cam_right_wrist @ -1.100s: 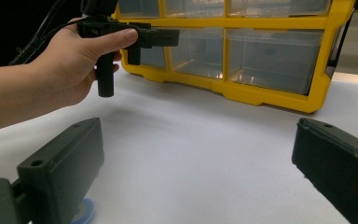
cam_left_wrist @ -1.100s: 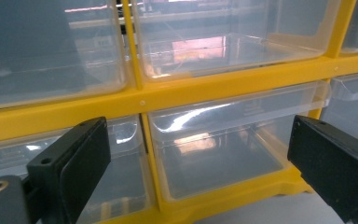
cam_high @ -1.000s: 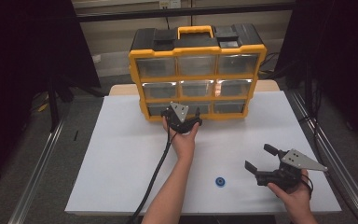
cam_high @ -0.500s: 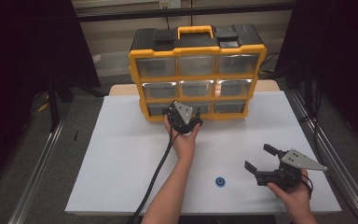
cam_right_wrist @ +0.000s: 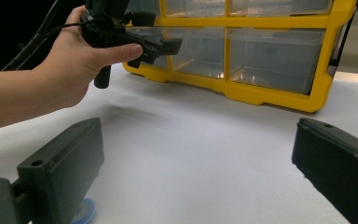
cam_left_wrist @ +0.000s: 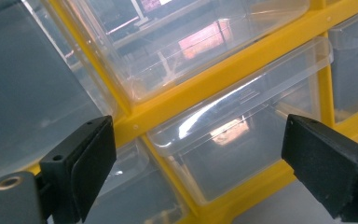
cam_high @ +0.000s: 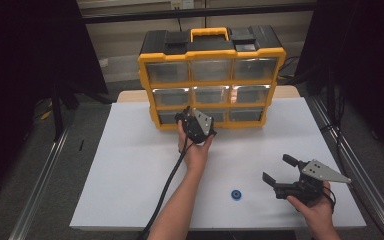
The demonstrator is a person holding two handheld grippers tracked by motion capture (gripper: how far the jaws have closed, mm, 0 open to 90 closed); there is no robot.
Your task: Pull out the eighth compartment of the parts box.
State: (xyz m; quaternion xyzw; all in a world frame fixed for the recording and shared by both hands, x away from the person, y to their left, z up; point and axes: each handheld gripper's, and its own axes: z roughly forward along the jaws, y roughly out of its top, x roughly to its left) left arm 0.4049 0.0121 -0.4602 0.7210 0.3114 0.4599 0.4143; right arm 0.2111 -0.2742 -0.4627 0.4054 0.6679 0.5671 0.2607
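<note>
A yellow organiser box [cam_high: 211, 55] with clear drawers stands at the back of the white table [cam_high: 130, 165]. My left gripper [cam_high: 196, 125] is held up close to the box's bottom row, open. In the left gripper view my left gripper [cam_left_wrist: 205, 163] has its jaws spread wide, with a clear drawer [cam_left_wrist: 242, 140] of the tilted yellow frame [cam_left_wrist: 242, 60] between them, not touched. My right gripper [cam_high: 279, 169] hovers low at the front right, open and holding nothing. A small blue ring [cam_high: 236, 194] lies on the table to its left, seen again as the blue ring [cam_right_wrist: 83, 212] beside the left jaw.
The right gripper view looks across bare white table [cam_right_wrist: 205, 140] to the box's lower right corner [cam_right_wrist: 317, 93], with the person's left hand [cam_right_wrist: 70, 70] and its gripper in front of the drawers. Metal rails [cam_high: 40, 190] run along both table sides.
The left gripper has turned slightly in the hand and edged right in front of the bottom drawers. The right gripper and the blue ring have stayed in place.
</note>
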